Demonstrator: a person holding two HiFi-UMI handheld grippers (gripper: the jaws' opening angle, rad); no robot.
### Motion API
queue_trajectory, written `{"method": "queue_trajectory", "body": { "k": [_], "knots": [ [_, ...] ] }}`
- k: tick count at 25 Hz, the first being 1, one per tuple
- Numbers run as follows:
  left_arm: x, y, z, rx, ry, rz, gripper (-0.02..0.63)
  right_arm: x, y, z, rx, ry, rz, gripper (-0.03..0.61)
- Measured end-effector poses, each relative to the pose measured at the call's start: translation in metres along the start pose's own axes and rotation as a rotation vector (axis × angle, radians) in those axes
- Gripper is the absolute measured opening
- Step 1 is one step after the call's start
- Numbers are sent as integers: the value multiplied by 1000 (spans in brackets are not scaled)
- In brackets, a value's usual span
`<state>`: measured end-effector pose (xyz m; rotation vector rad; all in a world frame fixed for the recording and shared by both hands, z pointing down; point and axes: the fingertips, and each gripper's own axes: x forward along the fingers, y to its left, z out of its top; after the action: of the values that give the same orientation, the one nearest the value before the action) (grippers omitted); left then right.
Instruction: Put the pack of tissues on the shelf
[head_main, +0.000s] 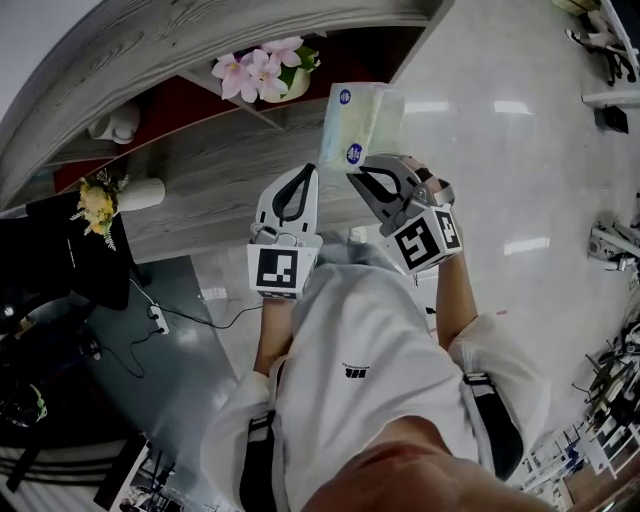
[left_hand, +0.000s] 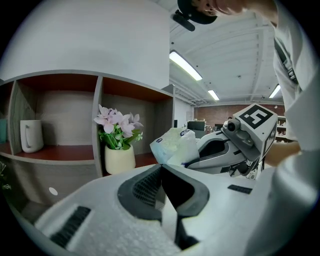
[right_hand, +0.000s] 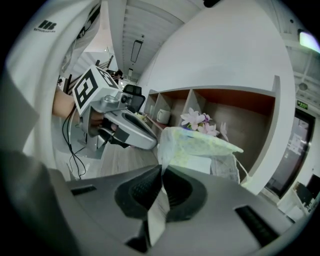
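My right gripper (right_hand: 161, 169) pinches the pack of tissues (right_hand: 200, 145) by one edge, so the pack sticks out past my jaw tips. My left gripper (left_hand: 161, 165) is closed on nothing. I should go slowly straight ahead into the shelf (right_hand: 240, 117) and miss the flowers (right_hand: 197, 120).

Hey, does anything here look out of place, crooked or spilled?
Only the pack of tissues: the right gripper pinches it by one edge of its wrapper, so it juts out in mid-air before the shelf, not on it. The flower pot and white mug stand upright on the shelf; nothing looks spilled.
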<state>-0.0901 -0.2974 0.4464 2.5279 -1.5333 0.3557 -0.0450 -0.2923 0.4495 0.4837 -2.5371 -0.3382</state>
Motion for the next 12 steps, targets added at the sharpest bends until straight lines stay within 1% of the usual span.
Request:
{"method": "queue_trajectory", "body": {
  "k": [12],
  "knots": [
    [22,10,-1,-7,7,-26,25,14,-24,-7,43,0,-31,26]
  ]
}}
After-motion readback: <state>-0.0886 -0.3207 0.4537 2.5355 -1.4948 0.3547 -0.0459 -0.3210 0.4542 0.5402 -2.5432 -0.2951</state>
